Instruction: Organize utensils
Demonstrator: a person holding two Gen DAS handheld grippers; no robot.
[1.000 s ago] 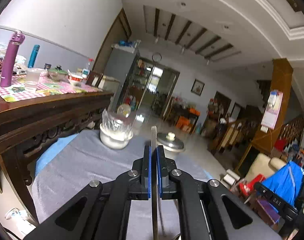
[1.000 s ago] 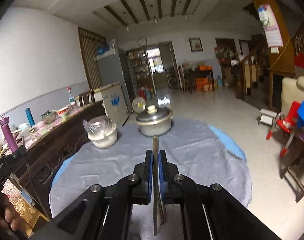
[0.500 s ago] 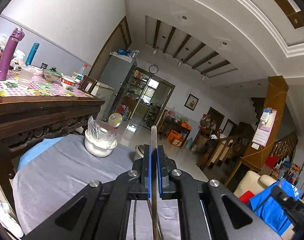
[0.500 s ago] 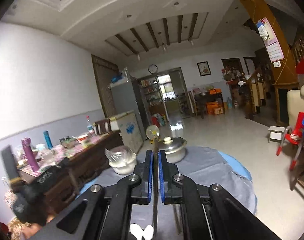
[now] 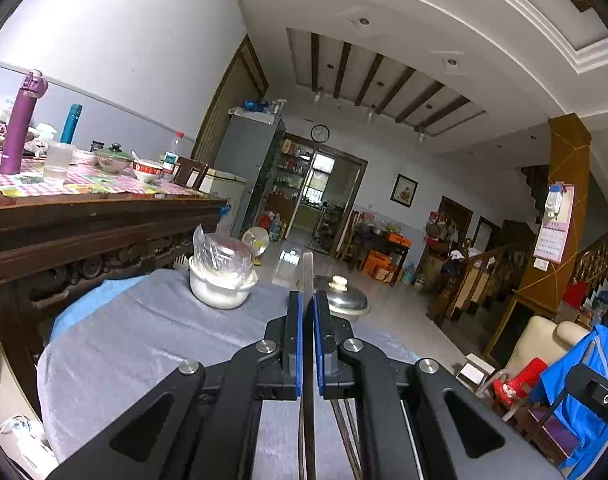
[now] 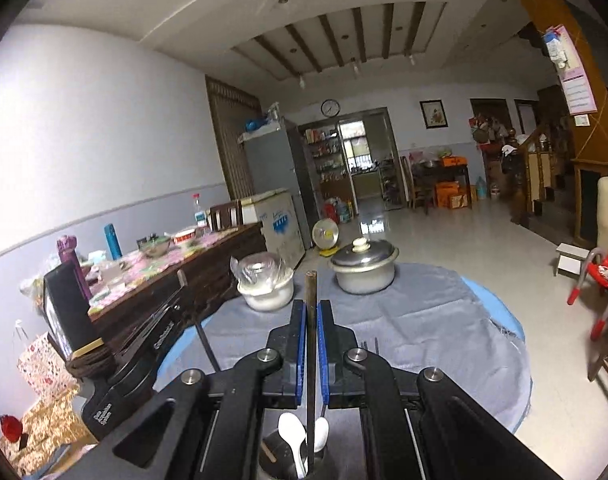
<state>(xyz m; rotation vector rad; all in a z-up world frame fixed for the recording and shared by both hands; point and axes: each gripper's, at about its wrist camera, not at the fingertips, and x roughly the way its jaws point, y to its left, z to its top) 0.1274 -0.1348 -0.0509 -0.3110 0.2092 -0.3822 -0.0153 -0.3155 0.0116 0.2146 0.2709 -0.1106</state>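
Note:
My left gripper (image 5: 308,300) is shut on a thin metal utensil handle (image 5: 307,272) that sticks up past the fingertips and runs down between the jaws. My right gripper (image 6: 311,308) is shut on a dark wooden stick, a chopstick (image 6: 311,288), held upright over a dark utensil holder (image 6: 287,456) with white spoons (image 6: 293,436) in it at the bottom edge. A fork (image 6: 370,346) lies on the grey cloth (image 6: 424,320). The left gripper's body (image 6: 115,372) shows at the left of the right wrist view.
A white bowl covered in plastic (image 5: 219,276) (image 6: 265,284) and a lidded metal pot (image 6: 364,266) (image 5: 346,298) stand at the far side of the round table. A dark wooden sideboard (image 5: 83,224) with bottles is at left. A red chair (image 6: 600,276) stands at right.
Both views have tilted down from the ceiling toward the table. The right gripper now sits over the utensil holder with its stick. Both grippers stay shut.

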